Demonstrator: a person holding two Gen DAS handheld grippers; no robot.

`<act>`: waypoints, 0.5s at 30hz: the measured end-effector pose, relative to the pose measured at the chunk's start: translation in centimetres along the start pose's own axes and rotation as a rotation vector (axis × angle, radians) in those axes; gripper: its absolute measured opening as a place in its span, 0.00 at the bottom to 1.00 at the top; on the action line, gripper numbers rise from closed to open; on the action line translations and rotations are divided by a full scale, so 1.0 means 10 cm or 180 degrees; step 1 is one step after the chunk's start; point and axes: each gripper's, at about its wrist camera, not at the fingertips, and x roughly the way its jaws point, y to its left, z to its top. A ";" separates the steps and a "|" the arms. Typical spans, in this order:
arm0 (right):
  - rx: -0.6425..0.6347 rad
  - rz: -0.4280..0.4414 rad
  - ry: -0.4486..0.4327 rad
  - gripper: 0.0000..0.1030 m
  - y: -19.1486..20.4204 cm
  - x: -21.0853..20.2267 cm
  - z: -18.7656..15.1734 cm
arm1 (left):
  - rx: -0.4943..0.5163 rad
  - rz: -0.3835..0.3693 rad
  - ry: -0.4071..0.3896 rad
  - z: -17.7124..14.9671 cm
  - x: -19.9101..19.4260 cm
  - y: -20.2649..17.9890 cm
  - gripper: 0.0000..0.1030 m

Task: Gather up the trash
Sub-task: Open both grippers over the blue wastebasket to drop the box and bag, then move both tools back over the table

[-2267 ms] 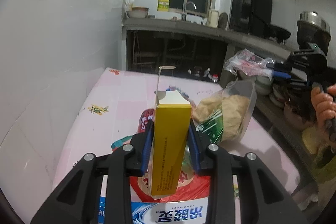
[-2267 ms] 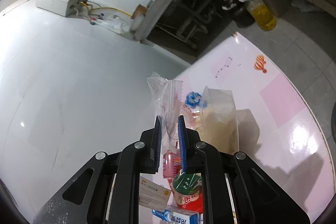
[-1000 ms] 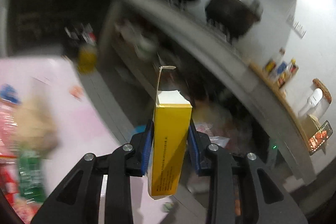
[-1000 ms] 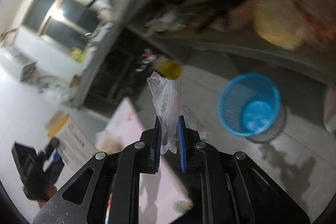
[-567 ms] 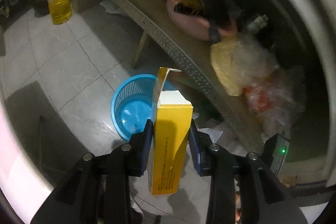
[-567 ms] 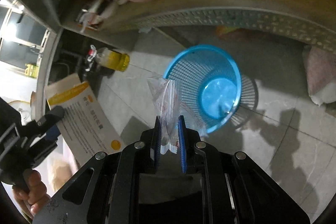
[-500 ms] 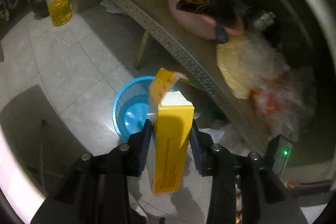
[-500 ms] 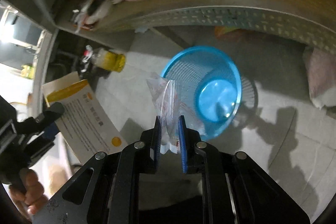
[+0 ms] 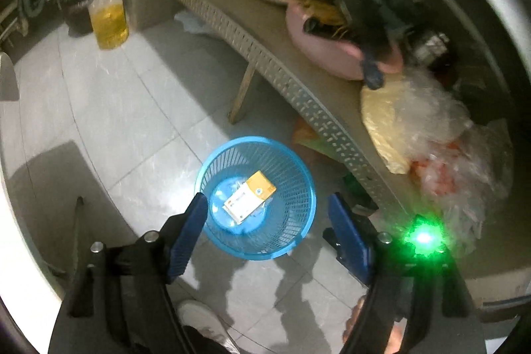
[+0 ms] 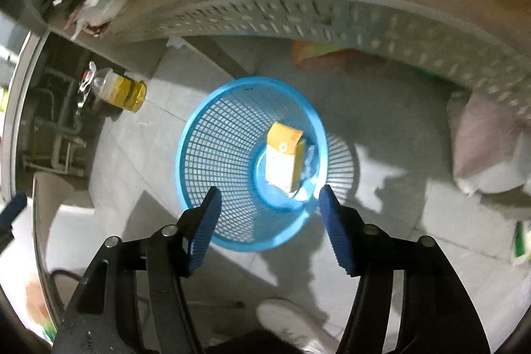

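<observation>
Both grippers hang over the blue mesh basket (image 9: pixel 255 198) on the tiled floor, pointing steeply down

Left gripper (image 9: pixel 267 228): jaws have just been opening, now spread wide, nothing between them. The yellow carton (image 9: pixel 250 196) lies flat on the basket bottom, ahead of and below the fingertips, roughly centred between the two blue pads (image 9: pixel 189 231)

Right gripper (image 10: pixel 267 226): jaws have just been opening too, wide apart and empty. From its view the carton (image 10: pixel 283 160) sits just beyond the fingers, nearer the right one. Something clear and crinkled shows beside and under the carton, likely the plastic bag (image 10: pixel 310 156); too blurred to be sure

Judgement: this drop looks done for both hands

Risks from here:
- light mesh basket stands free on smooth tile, near the person's white shoe (image 10: pixel 288 320); a kick when turning away could tip it and spill the carton
- a thin bag weighs almost nothing; air from a quick withdrawal could lift it over the rim
- low shelf (image 9: pixel 298 88) sits close beyond the fingers; lifting forward instead of straight up could clip its edge
</observation>
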 end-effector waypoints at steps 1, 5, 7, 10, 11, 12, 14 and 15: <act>-0.0068 -0.0040 -0.0048 0.61 0.07 -0.07 -0.02 | 0.0030 -0.0048 -0.0031 -0.04 -0.07 0.00 0.73; -0.0531 -0.0209 -0.0373 0.73 0.32 -0.60 -0.19 | 0.0061 -0.0284 -0.0137 -0.35 -0.47 0.05 0.76; -0.0727 -0.0254 -0.0558 0.81 0.46 -0.85 -0.29 | -0.0064 -0.0272 -0.0165 -0.53 -0.64 0.11 0.78; -0.1021 -0.0301 -0.0875 0.93 0.66 -1.25 -0.44 | -0.0324 -0.0448 -0.0219 -0.84 -0.93 0.25 0.81; -0.1119 -0.0308 -0.0954 0.93 0.74 -1.34 -0.47 | -0.0377 -0.0482 -0.0237 -0.95 -1.05 0.29 0.82; -0.1256 -0.0331 -0.1037 0.93 0.81 -1.48 -0.55 | -0.0397 -0.0499 -0.0271 -1.04 -1.15 0.32 0.82; -0.1451 -0.0365 -0.1115 0.93 0.96 -1.58 -0.63 | -0.0365 -0.0477 -0.0415 -1.20 -1.38 0.37 0.86; -0.1577 -0.0367 -0.1141 0.93 1.03 -1.69 -0.71 | -0.0338 -0.0437 -0.0516 -1.28 -1.50 0.39 0.89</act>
